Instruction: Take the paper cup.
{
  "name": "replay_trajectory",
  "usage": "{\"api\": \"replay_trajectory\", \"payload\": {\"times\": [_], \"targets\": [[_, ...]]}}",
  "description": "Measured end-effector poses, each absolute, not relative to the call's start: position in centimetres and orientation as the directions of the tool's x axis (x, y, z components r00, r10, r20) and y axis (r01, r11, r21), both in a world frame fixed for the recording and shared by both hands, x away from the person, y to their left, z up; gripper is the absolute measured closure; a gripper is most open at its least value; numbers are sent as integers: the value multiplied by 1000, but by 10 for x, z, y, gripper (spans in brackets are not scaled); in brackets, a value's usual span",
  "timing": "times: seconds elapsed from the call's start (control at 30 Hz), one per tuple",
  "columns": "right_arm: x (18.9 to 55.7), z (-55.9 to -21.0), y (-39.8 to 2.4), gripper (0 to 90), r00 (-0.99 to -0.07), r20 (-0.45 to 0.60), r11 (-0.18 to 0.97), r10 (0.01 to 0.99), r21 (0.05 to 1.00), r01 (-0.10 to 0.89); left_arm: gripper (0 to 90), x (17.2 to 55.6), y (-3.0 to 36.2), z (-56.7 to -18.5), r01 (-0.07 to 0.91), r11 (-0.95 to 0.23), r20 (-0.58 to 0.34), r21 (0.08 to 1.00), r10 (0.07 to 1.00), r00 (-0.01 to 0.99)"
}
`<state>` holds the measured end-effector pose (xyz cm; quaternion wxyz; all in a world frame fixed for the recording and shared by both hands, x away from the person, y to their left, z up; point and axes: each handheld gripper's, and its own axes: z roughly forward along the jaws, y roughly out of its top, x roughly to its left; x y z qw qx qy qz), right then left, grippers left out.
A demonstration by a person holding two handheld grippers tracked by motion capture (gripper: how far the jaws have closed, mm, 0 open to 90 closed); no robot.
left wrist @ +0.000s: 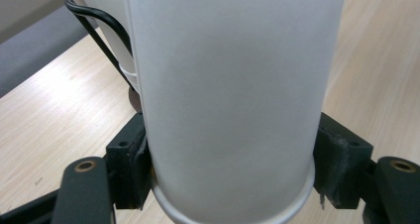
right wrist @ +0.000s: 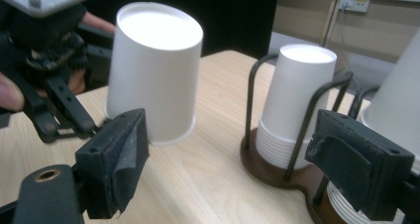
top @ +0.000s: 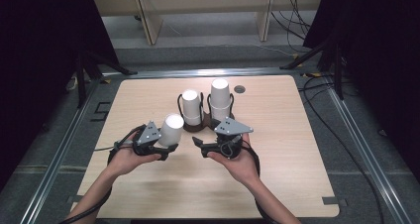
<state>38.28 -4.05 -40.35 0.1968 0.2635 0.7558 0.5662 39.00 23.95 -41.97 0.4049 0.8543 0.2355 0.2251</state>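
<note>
An upside-down white paper cup [top: 171,129] [left wrist: 233,85] sits between the jaws of my left gripper [top: 166,145] [left wrist: 233,169], whose pads press on its sides near the rim. In the right gripper view this cup [right wrist: 153,70] has its rim close to the tabletop. My right gripper [top: 200,146] [right wrist: 237,159] is open with nothing between its jaws, just right of the cup and in front of a dark wire cup holder [top: 194,128] [right wrist: 267,170]. The holder carries two stacks of upside-down cups: a shorter left stack [top: 192,107] [right wrist: 297,100] and a taller right stack [top: 220,99] [right wrist: 396,110].
The wooden table [top: 277,149] has a small round hole [top: 239,89] near its far edge. Beyond it stand pale wooden furniture legs [top: 151,21]. Cables [top: 317,92] and black stand legs [top: 89,68] lie on the floor at both sides.
</note>
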Motion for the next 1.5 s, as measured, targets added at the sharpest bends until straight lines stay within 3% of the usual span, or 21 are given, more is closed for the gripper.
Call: {"api": "replay_trajectory", "payload": {"times": [0.2, 0.47, 0.73, 1.23, 1.5], "targets": [[380, -411, -47, 159, -770, -5, 239, 638, 952, 192, 284, 391, 242, -414, 175, -678, 258, 714, 488, 834], [377, -418, -51, 167, -769, 6, 245, 639, 946, 211, 284, 395, 237, -411, 152, -758, 249, 634, 387, 888], [376, -422, -55, 168, -762, 16, 240, 647, 945, 223, 284, 399, 233, -408, 150, -803, 249, 576, 348, 904], [375, -427, -54, 181, -766, 16, 250, 643, 941, 230, 285, 406, 224, -405, 128, -924, 266, 361, 234, 935], [374, -428, -51, 185, -776, 16, 262, 630, 937, 232, 286, 409, 218, -406, 107, -944, 277, 311, 198, 940]]}}
